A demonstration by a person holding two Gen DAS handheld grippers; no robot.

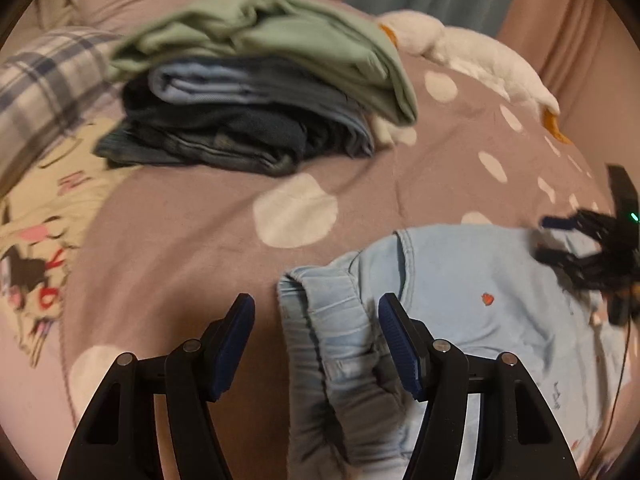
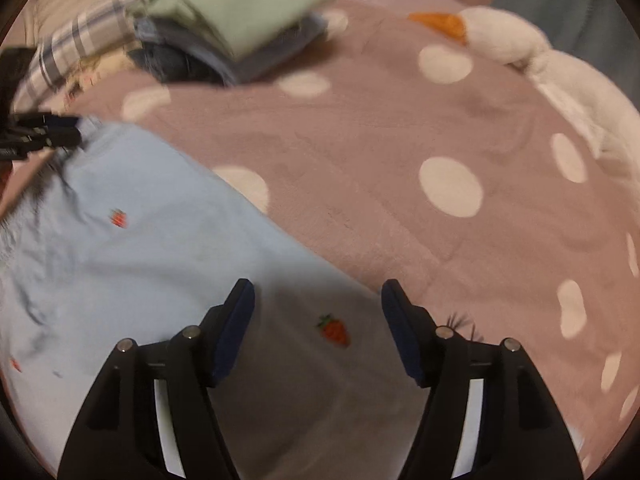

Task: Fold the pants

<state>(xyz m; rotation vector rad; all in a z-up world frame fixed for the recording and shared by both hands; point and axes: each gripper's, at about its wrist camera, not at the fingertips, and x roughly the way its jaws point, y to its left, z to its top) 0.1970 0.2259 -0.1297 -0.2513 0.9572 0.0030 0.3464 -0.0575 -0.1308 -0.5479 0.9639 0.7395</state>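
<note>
Light blue pants (image 1: 460, 304) (tiny strawberries on them) lie on the dotted bedspread (image 1: 200, 208), waistband bunched between the spread pads of the left gripper (image 1: 316, 312). The right gripper (image 2: 318, 300) hovers over a leg, jaws apart, pinching nothing.

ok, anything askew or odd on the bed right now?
Mostly tidy. The green folded garment on top of the clothes stack sits skewed, one end drooping over the stack's side. The light blue pants lie flat; their waistband is bunched.
</note>
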